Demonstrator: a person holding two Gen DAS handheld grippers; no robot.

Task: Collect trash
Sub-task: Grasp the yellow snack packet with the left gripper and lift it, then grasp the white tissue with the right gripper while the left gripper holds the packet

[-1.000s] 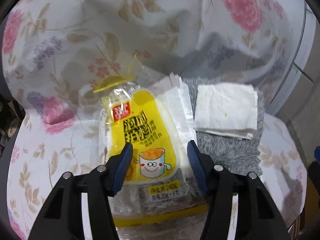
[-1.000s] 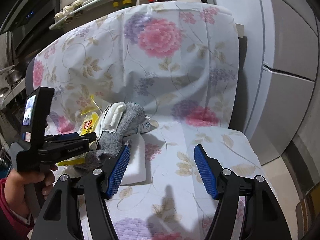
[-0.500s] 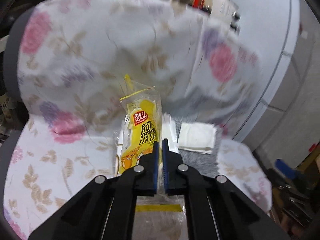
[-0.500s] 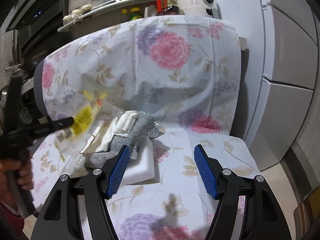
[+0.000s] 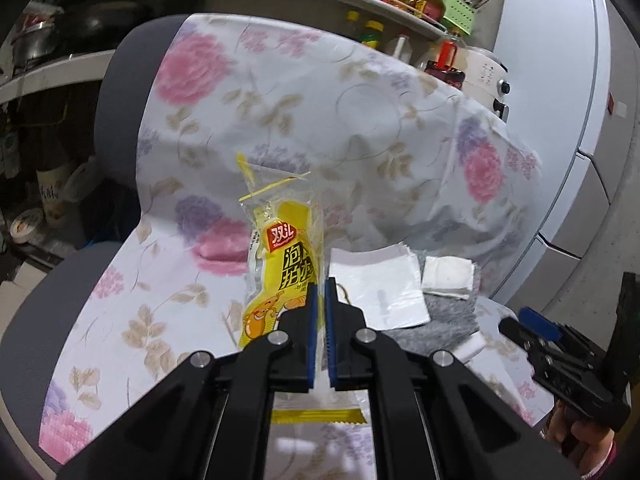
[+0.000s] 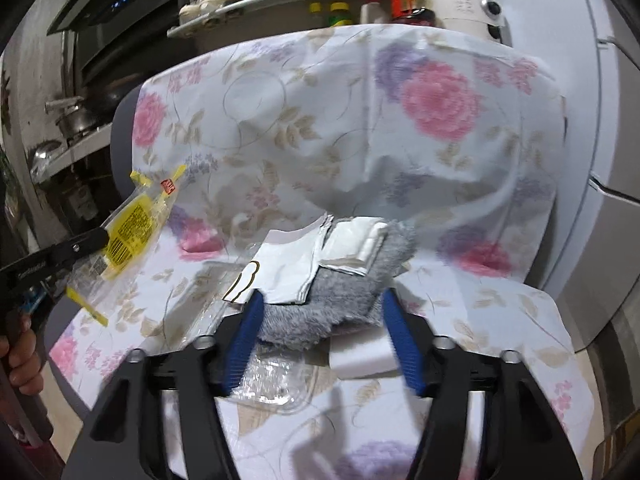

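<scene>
Left gripper [image 5: 319,300] pinches the yellow wrapper [image 5: 280,276], lifted clear of the chair cover [image 5: 160,320]. Right gripper [image 6: 324,320] is closing, blue pads either side of the grey cloth [image 6: 320,312] straight ahead, not yet pressing; paper scraps [image 6: 288,264] lie on it just beyond.

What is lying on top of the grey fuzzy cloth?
On the grey fuzzy cloth lie a white wrapper and folded white tissues. What the cloth hides beneath cannot be seen.

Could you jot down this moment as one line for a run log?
left gripper: shut on yellow wrapper, lifted off chair | right gripper: closing around grey cloth | white papers: on cloth
</scene>
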